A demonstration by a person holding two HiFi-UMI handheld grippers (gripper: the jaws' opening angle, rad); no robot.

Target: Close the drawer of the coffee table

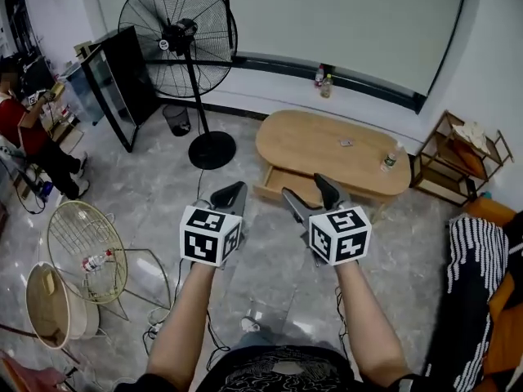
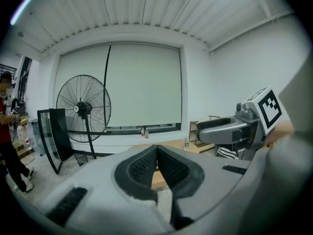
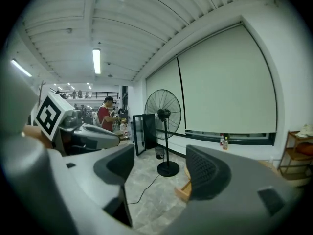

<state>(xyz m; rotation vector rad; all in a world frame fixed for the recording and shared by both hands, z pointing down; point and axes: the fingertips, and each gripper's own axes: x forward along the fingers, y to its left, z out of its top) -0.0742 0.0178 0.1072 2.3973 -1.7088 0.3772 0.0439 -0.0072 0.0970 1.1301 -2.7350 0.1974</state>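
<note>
Coffee table: one, oval, wooden, set near the far wall under the window ledge. Drawer: one, seen pulled out of the table's near long side, at its left end, with its front edge jutting over the floor. The inside looks bare as far as it can be seen.

Left claw: pads pressed together, nothing between them. Right claw: jaws spread, nothing between them; only floor and a drawer corner are seen through the gap. Both claws are held side by side in the air, short of the drawer front and apart from it. In the head view the right claw overlaps the drawer's right part.

Open room: a strip of bare marbled floor is noted between the claws and the drawer front. To the left, the fan's round base stands near the table's left end, beside the drawer's left edge. To the right, a wooden shelf unit is set just beyond the table's right end.

Counts:
- claws: two
- pedestal fan: one
- bottles: three, of which two on the window ledge and one on the tabletop
- small flat item on the tabletop: one
- waste bin: one
- wire chair: one, at left, well apart from the table
</note>
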